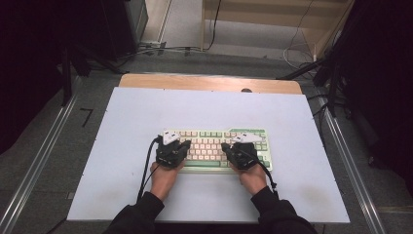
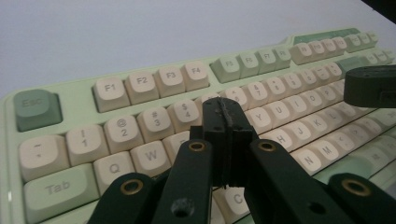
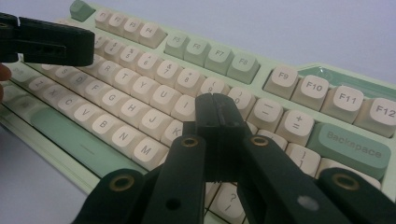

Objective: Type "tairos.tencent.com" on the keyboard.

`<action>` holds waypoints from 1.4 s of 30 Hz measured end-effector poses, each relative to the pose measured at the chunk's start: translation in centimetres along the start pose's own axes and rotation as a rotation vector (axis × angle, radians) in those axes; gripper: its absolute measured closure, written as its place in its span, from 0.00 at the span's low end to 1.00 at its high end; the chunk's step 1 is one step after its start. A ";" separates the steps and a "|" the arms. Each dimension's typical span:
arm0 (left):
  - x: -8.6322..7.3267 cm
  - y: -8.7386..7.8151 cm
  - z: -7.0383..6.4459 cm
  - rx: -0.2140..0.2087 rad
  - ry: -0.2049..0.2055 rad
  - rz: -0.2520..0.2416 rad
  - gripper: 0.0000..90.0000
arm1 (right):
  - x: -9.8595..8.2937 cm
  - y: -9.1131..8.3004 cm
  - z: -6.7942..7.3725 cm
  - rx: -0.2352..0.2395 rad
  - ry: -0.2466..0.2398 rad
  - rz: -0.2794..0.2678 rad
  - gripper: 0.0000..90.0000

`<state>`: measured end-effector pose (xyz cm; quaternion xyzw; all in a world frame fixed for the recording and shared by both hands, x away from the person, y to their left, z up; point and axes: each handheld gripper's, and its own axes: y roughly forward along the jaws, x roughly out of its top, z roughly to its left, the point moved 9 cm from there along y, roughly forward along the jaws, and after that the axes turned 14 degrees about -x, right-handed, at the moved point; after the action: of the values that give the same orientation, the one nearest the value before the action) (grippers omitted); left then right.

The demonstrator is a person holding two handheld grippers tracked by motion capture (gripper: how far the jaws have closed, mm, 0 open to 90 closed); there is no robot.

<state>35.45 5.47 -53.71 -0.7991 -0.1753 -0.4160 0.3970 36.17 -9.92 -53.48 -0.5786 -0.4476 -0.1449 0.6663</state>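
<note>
A mint-green keyboard (image 1: 253,132) with cream keys lies across the middle of the pale table (image 1: 204,109). My left gripper (image 1: 185,145) is shut with nothing between its jaws, low over the keyboard's left half. In the left gripper view its tips (image 2: 224,113) sit over the letter keys just below the 4 and 5 keys. My right gripper (image 1: 225,146) is also shut and empty, low over the right half. In the right gripper view its tips (image 3: 217,108) are near the O and K keys. Whether either tip touches a key cannot be told.
A wooden board edge (image 1: 209,82) runs along the table's far side. Metal rails (image 1: 348,161) flank the table on both sides. Cables (image 1: 160,48) lie on the floor beyond. Bare table surface surrounds the keyboard.
</note>
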 end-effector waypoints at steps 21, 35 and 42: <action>0.2 1.6 -0.4 -0.008 0.009 0.016 1.00 | 0.0 0.0 0.1 0.004 -0.001 0.000 0.97; 0.0 2.3 -0.8 -0.021 0.015 0.040 1.00 | 0.0 0.0 0.2 0.008 -0.001 0.000 0.97; -0.1 2.5 -1.0 -0.026 0.023 0.054 1.00 | 0.0 0.0 0.2 0.007 -0.001 -0.001 0.97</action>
<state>36.37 3.14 -54.65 -0.8038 -0.1439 -0.4164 0.3997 36.07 -9.74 -53.46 -0.5761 -0.4485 -0.1432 0.6682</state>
